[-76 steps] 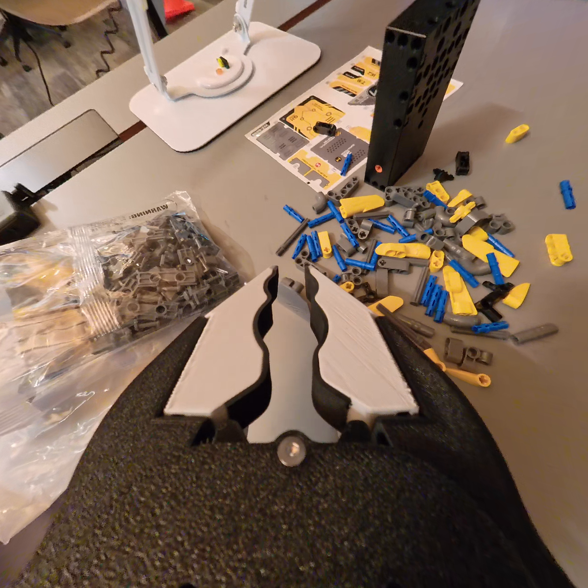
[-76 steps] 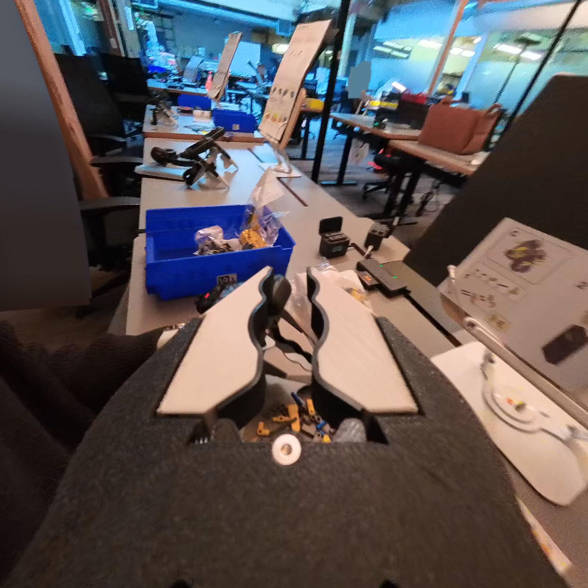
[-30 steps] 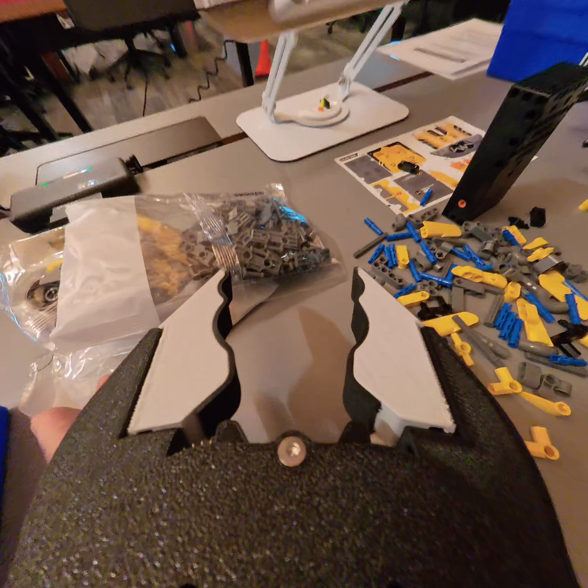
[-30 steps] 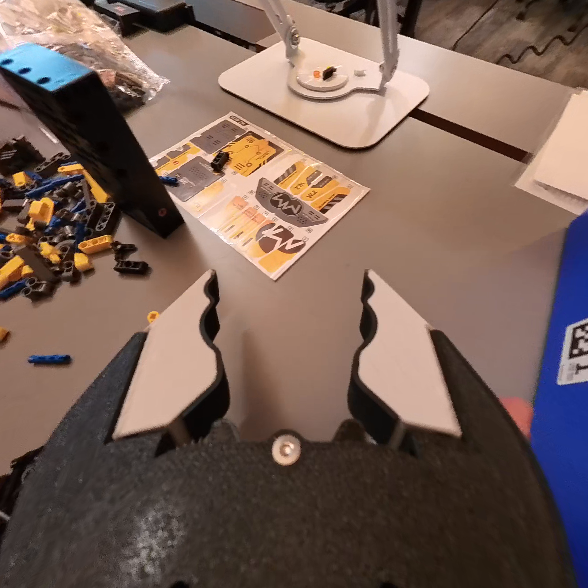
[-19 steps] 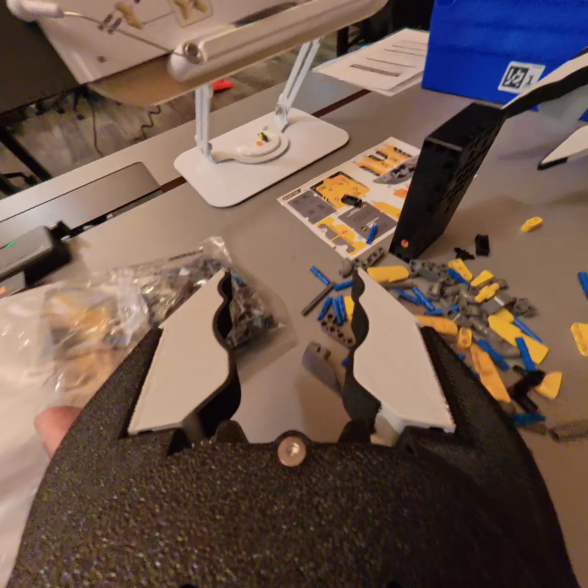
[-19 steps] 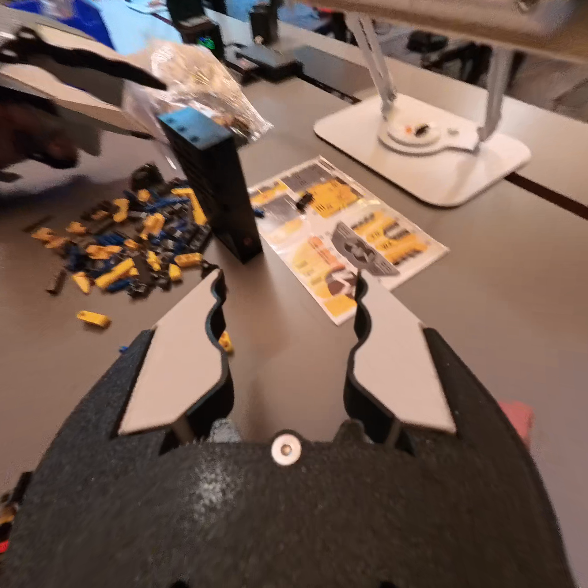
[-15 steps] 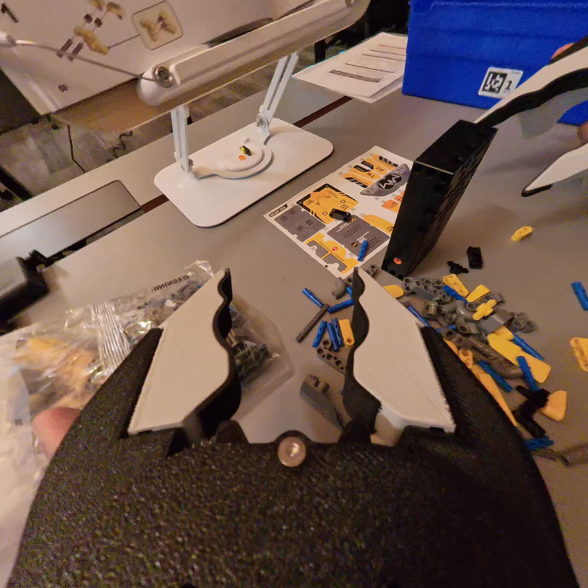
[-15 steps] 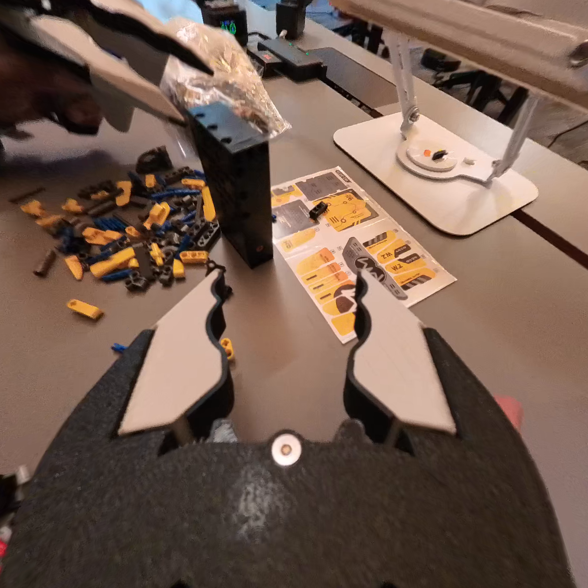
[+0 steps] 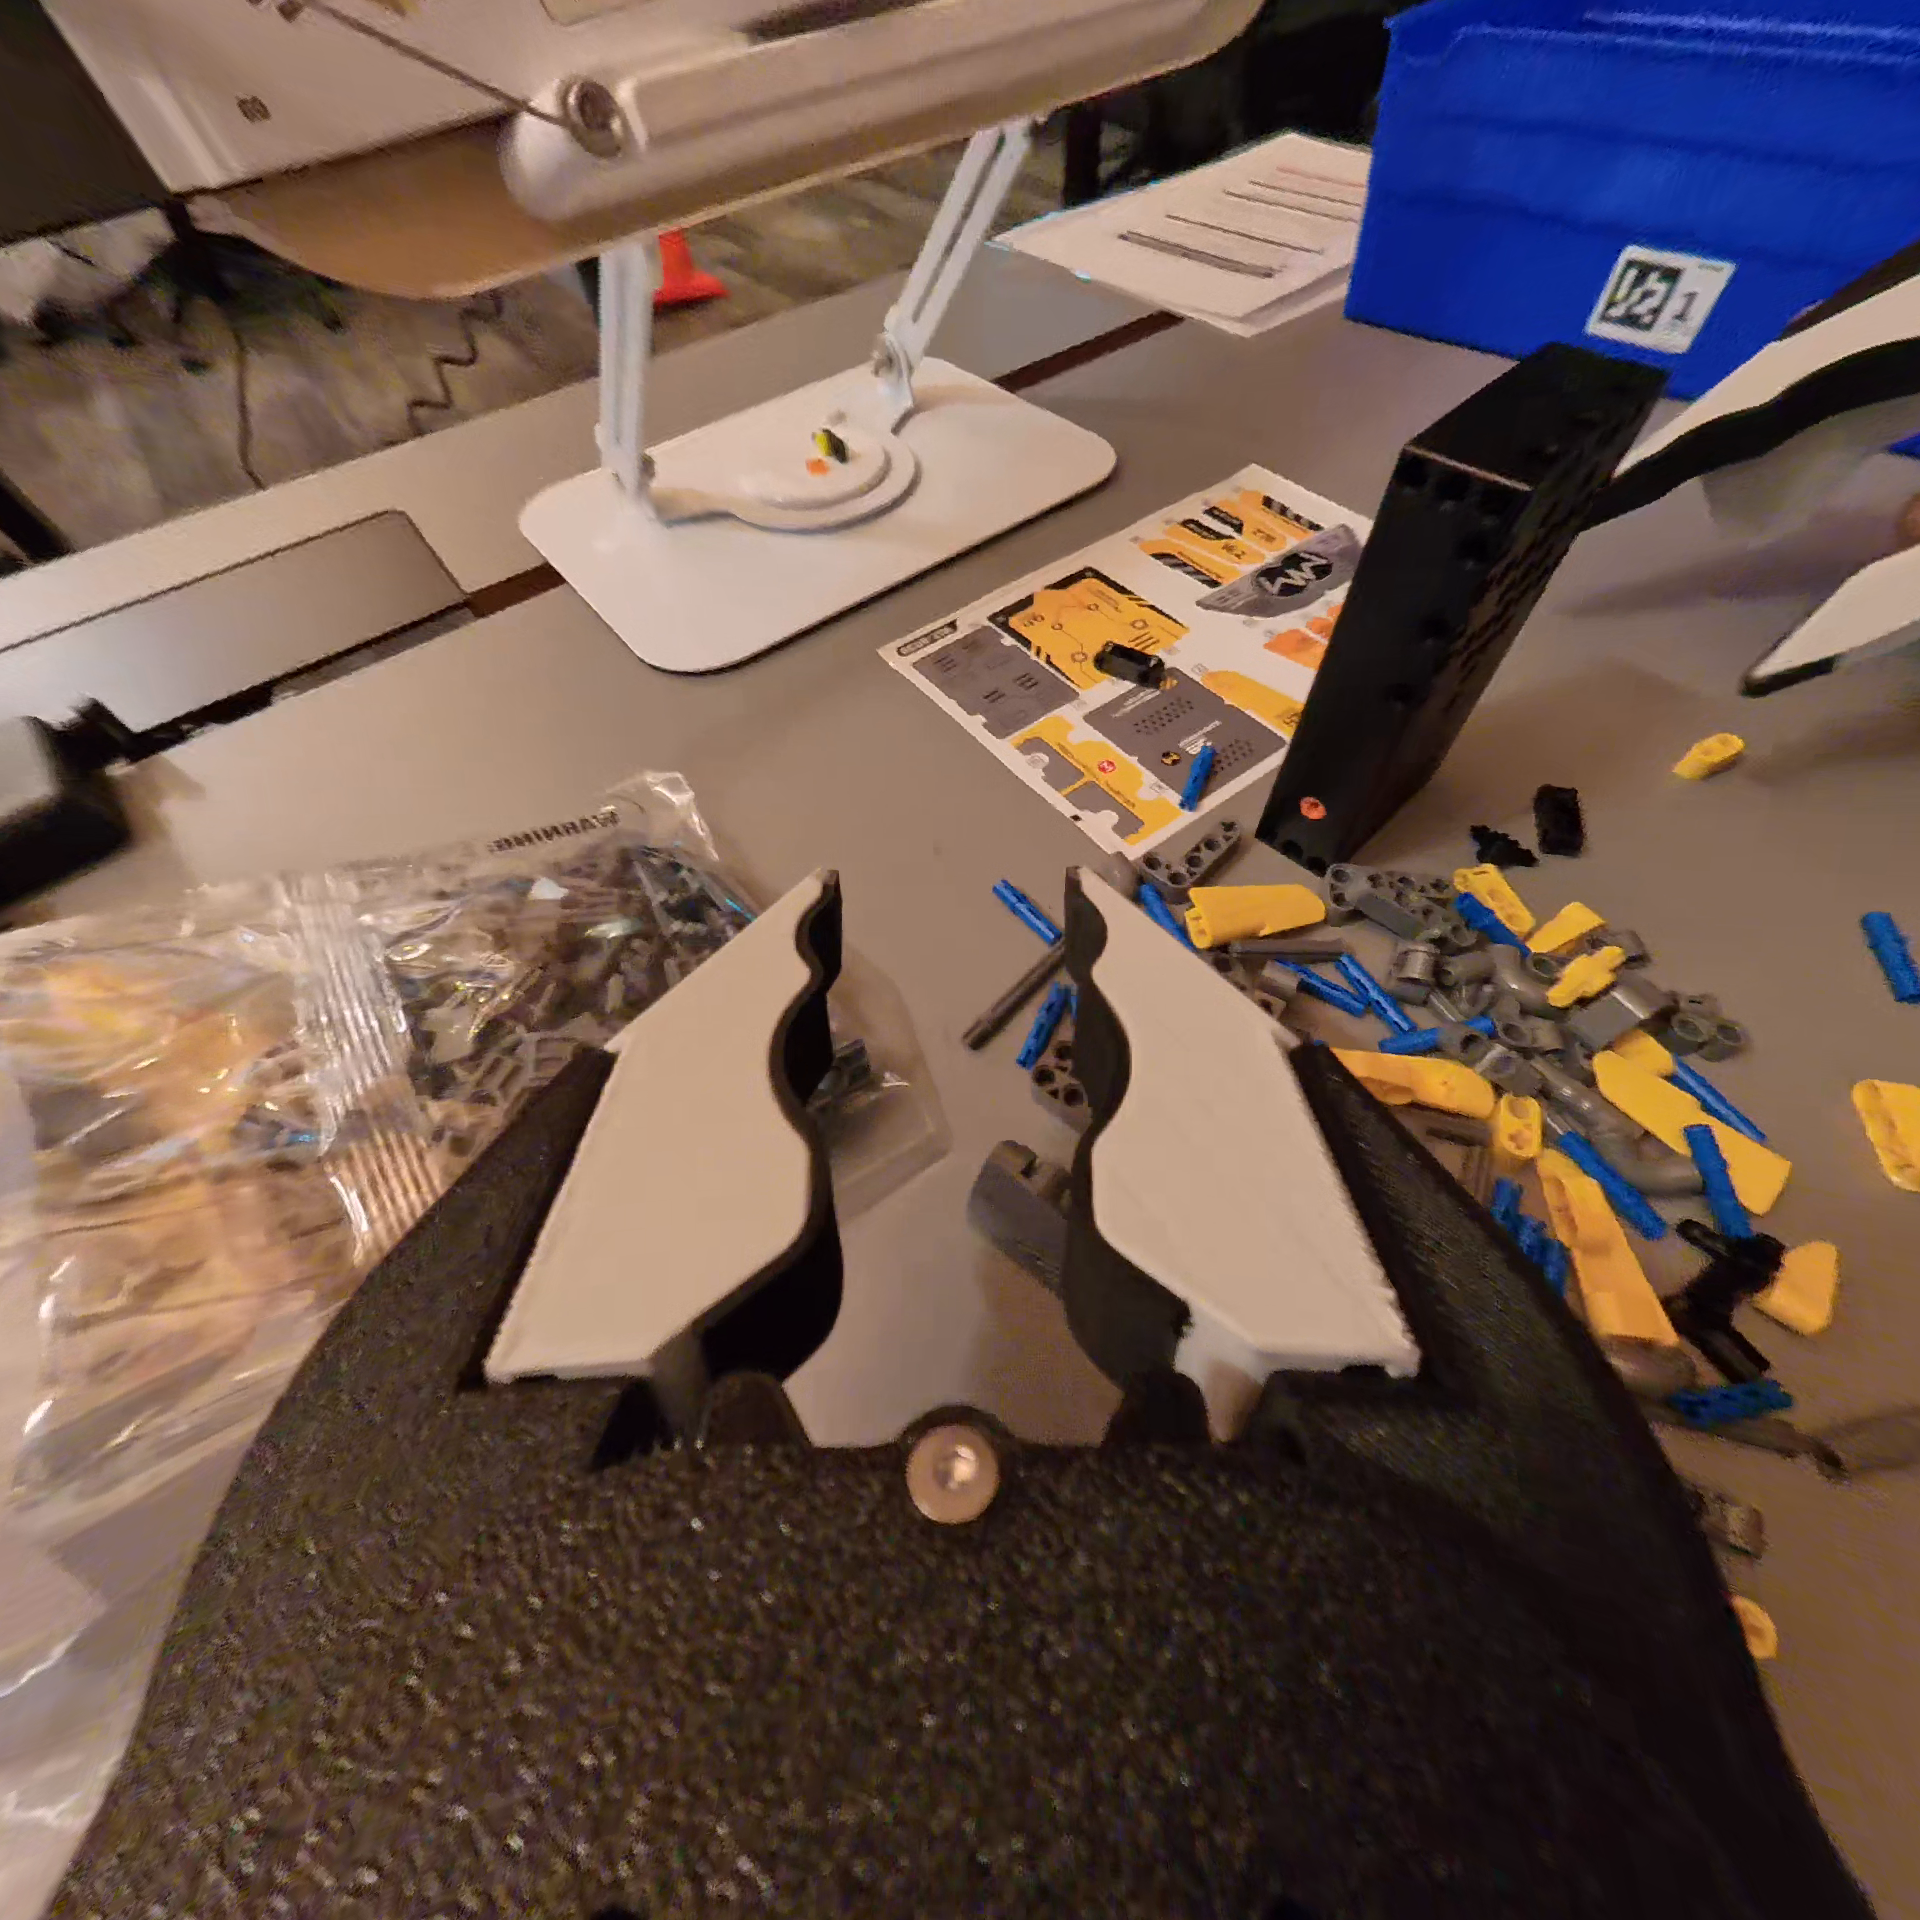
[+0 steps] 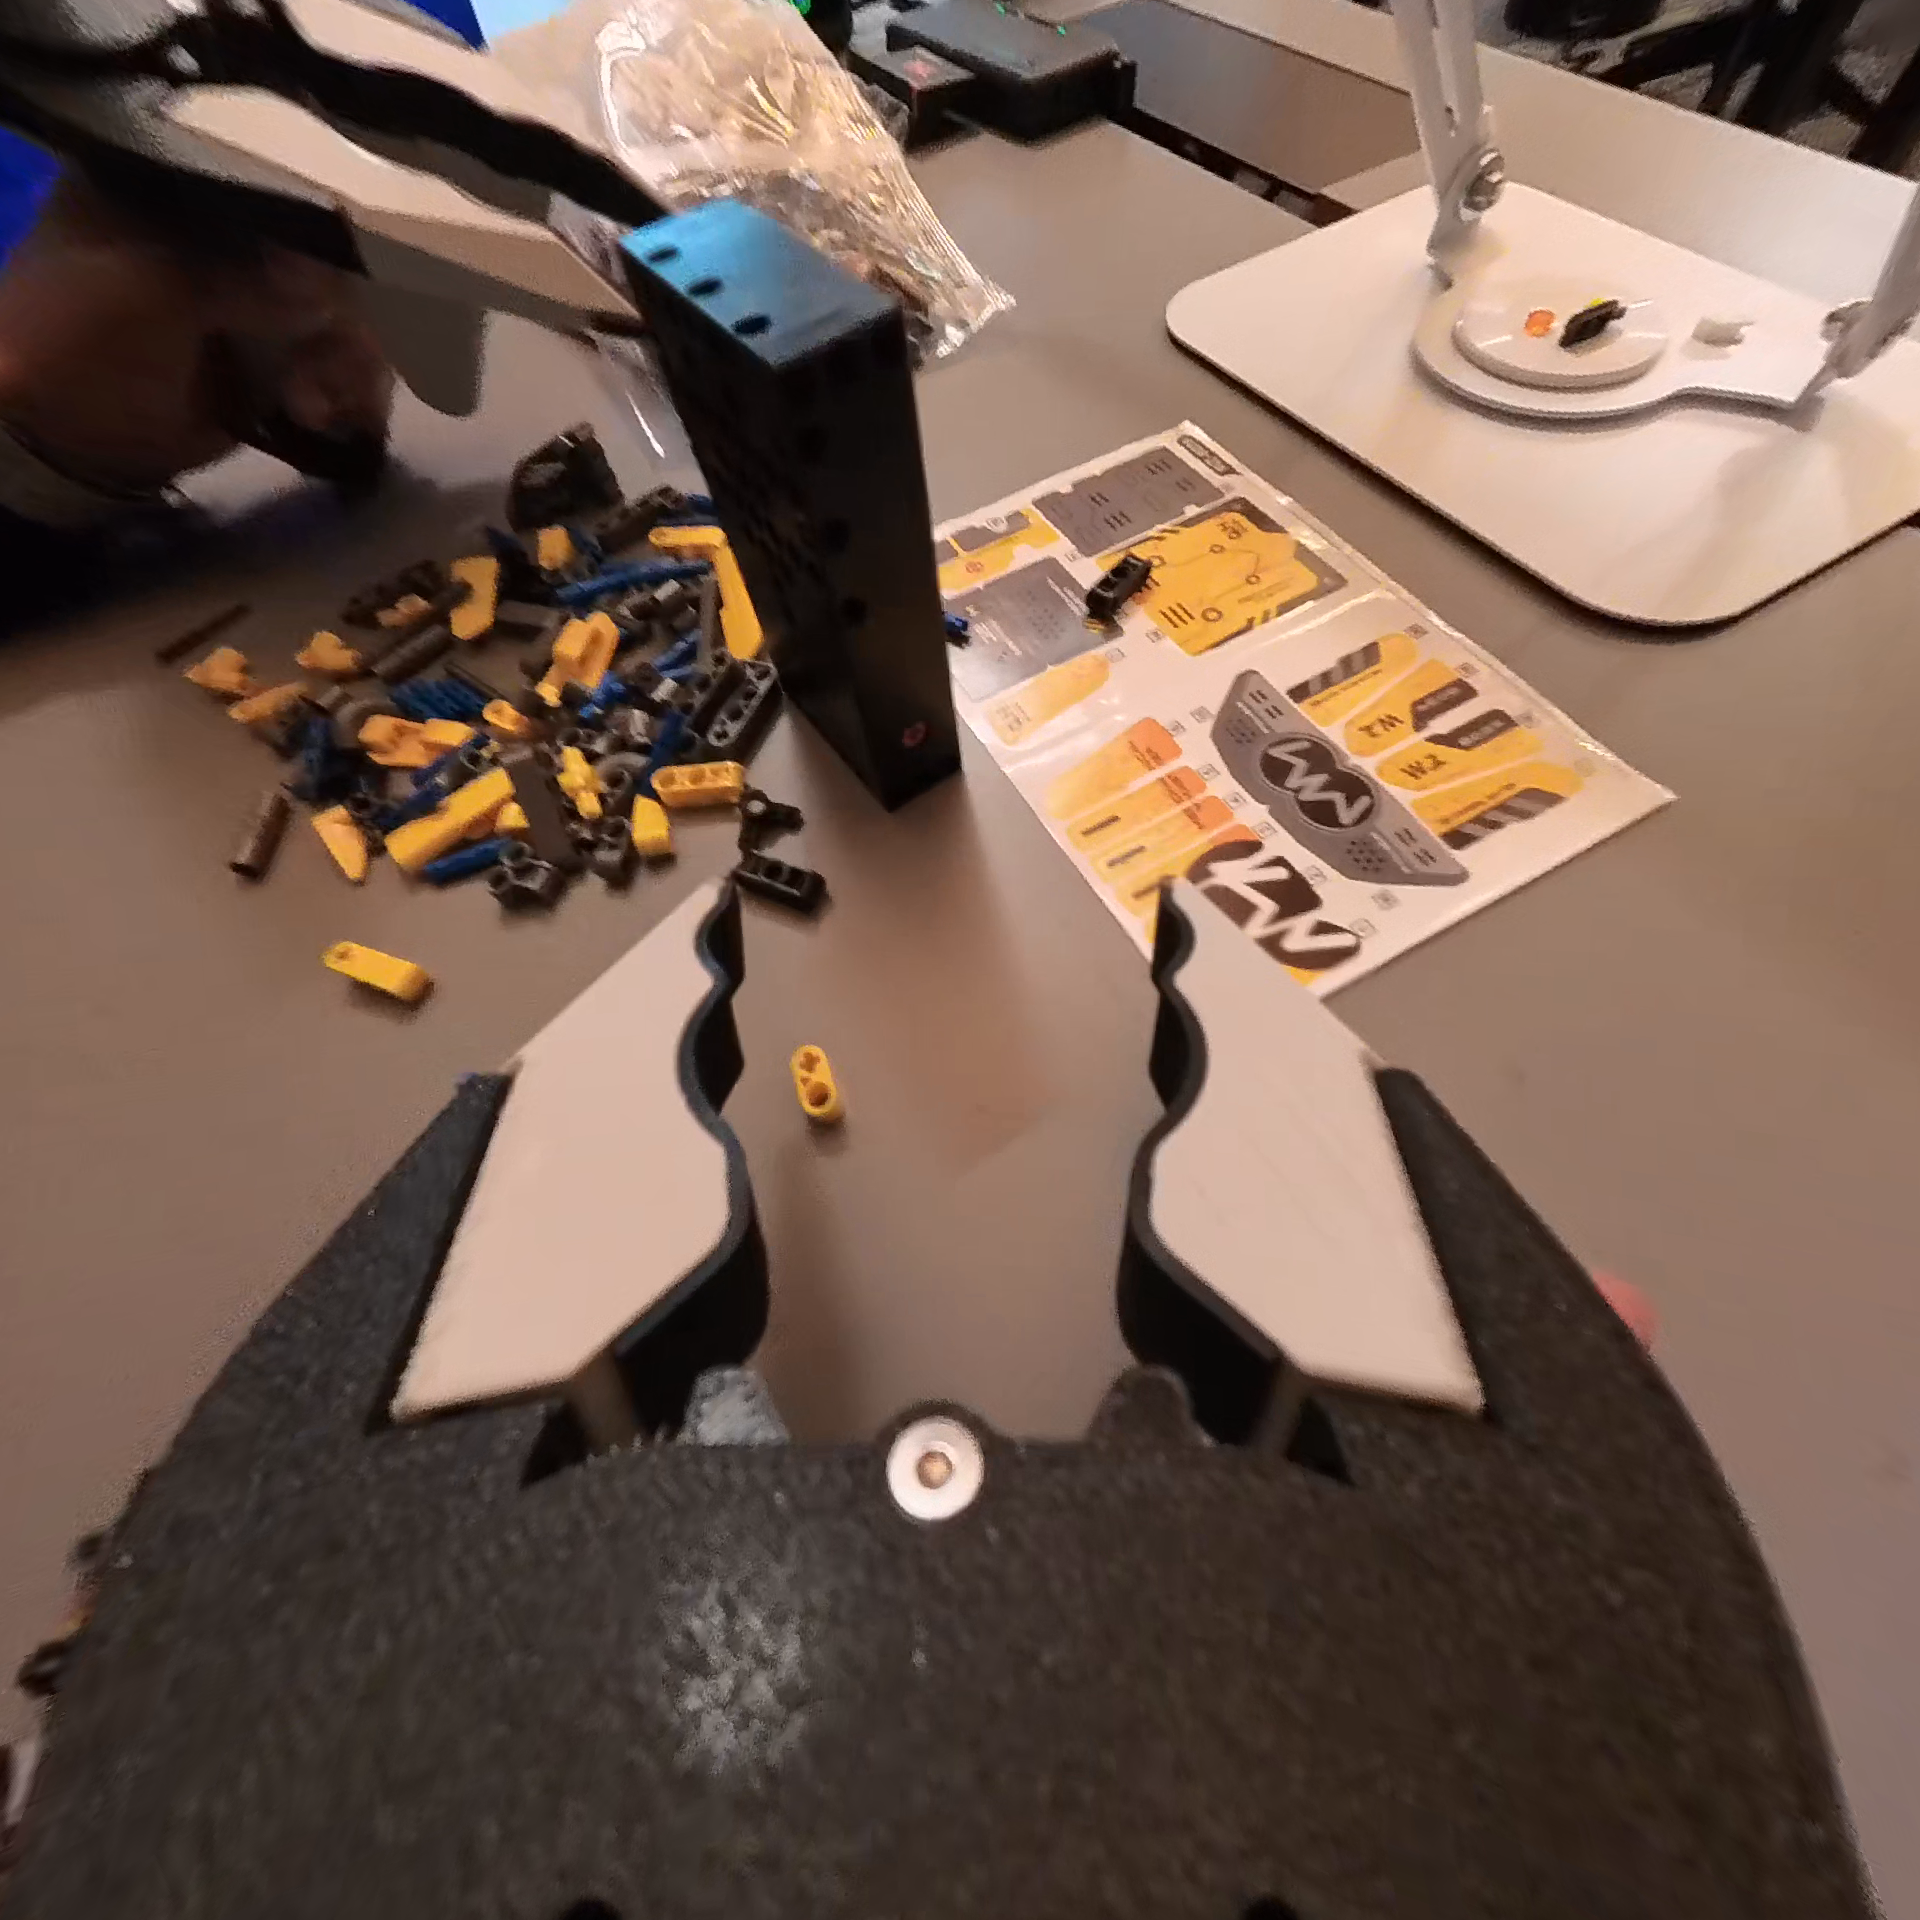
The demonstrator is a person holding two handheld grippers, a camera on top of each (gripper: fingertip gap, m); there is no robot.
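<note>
Left gripper (image 9: 948, 894): fingers apart, nothing between them, hanging over the grey table (image 9: 675, 748). Clear bag (image 9: 343, 997) of grey parts at its 9–10 o'clock, its corner under the left finger. Loose pile (image 9: 1507, 1029) of yellow, blue and grey pieces at 2–3 o'clock, running under the right finger.

Right gripper (image 10: 945, 909): fingers wide apart, empty, above bare table. Small yellow piece (image 10: 817, 1084) lies between the fingers, near the left one, not touched.

Black block (image 10: 805, 509) stands upright at its 12 o'clock, the pile at its 9 o'clock side. Sticker sheet (image 10: 1278, 707) lies flat at 1 o'clock. White stand base (image 10: 1558, 436) beyond it. Blue bin (image 9: 1662, 166) at far 1 o'clock in the left view.
</note>
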